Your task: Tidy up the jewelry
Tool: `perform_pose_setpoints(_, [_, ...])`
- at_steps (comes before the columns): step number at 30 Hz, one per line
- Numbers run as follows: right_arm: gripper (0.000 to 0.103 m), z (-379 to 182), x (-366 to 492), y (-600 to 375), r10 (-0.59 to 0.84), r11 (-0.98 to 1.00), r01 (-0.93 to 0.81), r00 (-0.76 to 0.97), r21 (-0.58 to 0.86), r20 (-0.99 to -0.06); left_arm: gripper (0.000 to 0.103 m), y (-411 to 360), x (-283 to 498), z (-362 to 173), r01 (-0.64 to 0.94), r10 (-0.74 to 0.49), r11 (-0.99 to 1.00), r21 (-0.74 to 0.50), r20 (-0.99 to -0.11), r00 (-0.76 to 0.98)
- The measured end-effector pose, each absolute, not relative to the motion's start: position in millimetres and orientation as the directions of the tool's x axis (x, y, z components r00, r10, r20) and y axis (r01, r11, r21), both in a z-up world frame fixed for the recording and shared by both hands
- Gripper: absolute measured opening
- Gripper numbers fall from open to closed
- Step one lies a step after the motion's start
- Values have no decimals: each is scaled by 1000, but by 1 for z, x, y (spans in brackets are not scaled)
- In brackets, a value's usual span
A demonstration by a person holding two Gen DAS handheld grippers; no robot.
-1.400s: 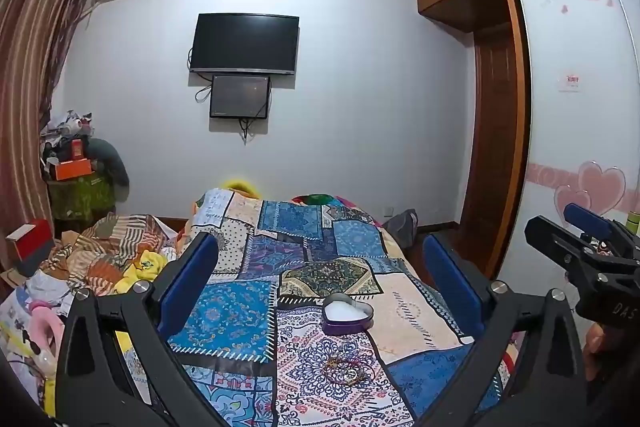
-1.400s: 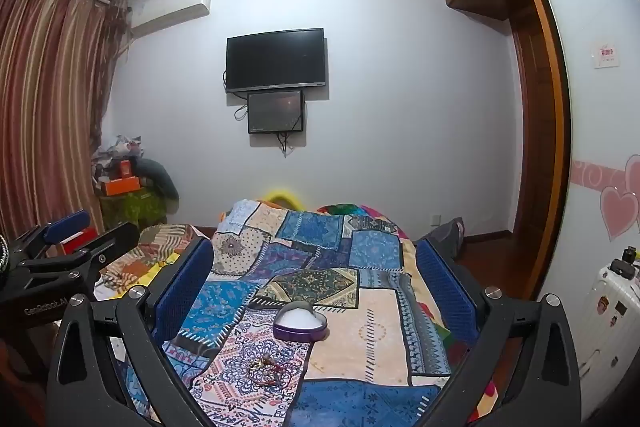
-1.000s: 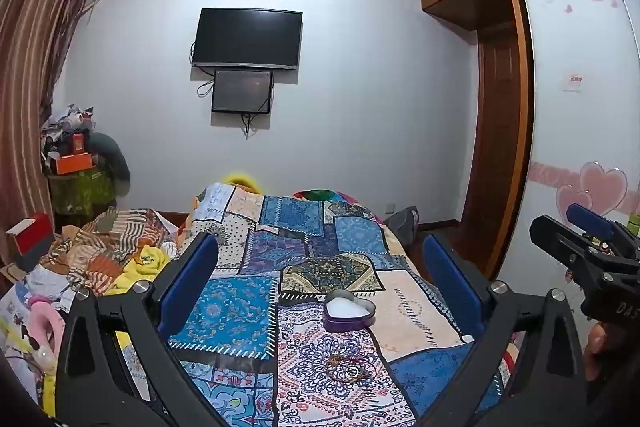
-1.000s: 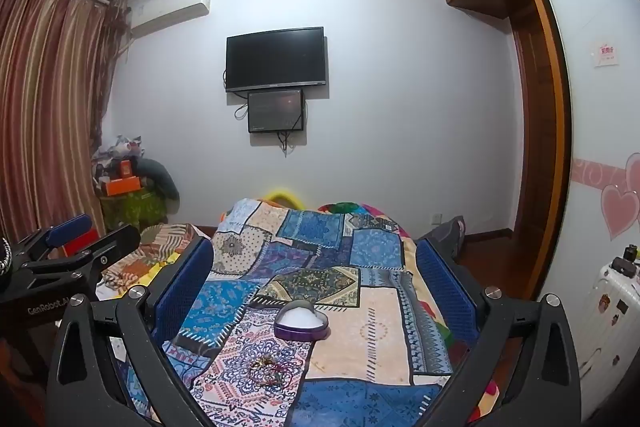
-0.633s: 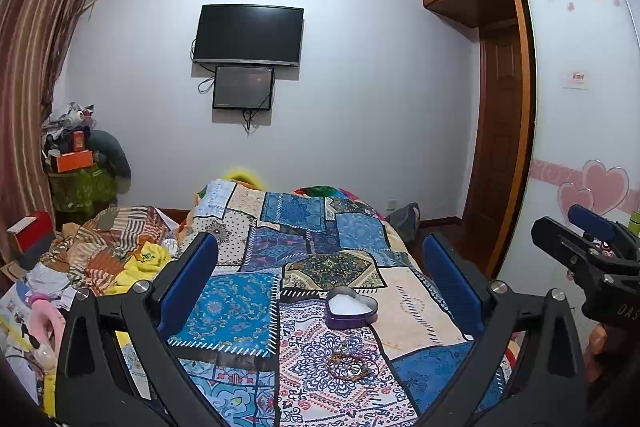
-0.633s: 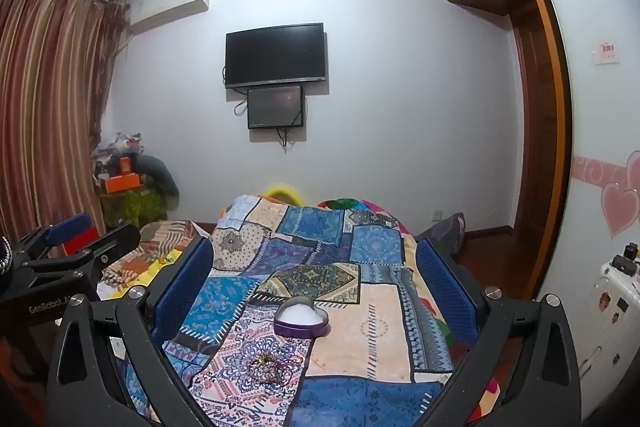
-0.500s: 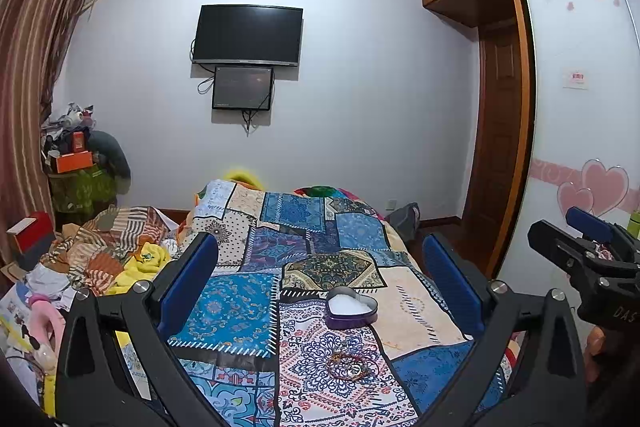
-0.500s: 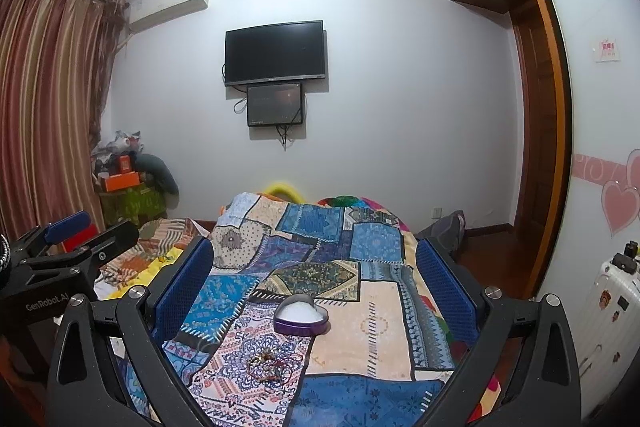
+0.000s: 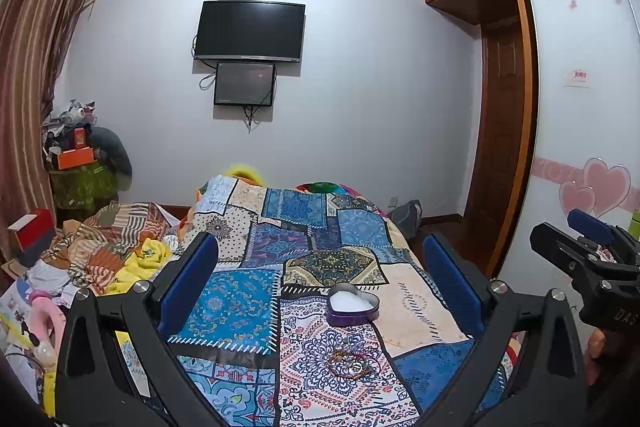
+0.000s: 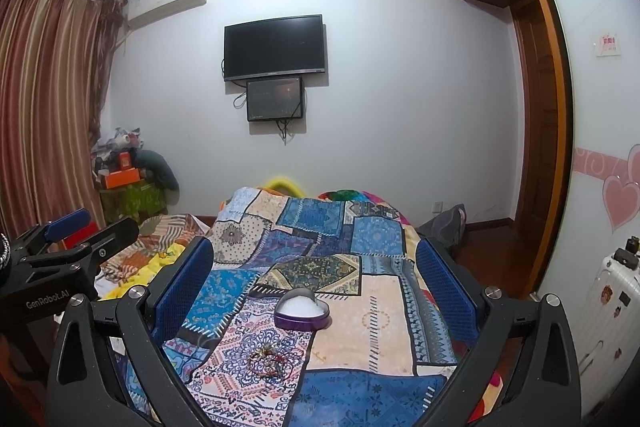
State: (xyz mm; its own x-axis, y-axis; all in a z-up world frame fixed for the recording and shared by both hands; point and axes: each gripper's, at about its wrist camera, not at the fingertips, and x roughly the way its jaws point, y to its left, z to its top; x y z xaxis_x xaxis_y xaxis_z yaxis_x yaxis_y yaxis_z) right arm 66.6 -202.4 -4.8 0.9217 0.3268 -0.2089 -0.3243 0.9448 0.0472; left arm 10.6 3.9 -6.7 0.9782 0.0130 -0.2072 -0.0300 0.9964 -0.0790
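A purple heart-shaped box (image 9: 353, 304) (image 10: 302, 314) with a white lining lies open on the patchwork bedspread (image 9: 236, 303) (image 10: 384, 323). In front of it is a small tangle of bracelets and jewelry (image 9: 351, 363) (image 10: 269, 363). My left gripper (image 9: 320, 281) is held above the bed, open and empty, well short of the jewelry. My right gripper (image 10: 312, 277) is also open and empty above the bed. Each gripper shows at the edge of the other's view: the right gripper (image 9: 592, 259) and the left gripper (image 10: 72, 247).
A heap of clothes (image 9: 112, 255) lies left of the bed. A cluttered stand (image 9: 80, 179) is in the far left corner by striped curtains (image 10: 44, 107). A wardrobe with heart decals (image 9: 580, 147) lines the right side. A white suitcase (image 10: 612, 299) stands at right.
Both views have tipped slightly downward, so the bed, box and jewelry sit a little higher in frame. Both grippers stay open and nothing on the bed has moved.
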Motion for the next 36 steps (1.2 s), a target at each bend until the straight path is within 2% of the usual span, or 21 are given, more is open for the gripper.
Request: perform_pose_setpoints(36, [101,-7,67,-202,325,945,-323,921,44,-217,103,-1,13,-12,-23,8,997,-69,-207,978])
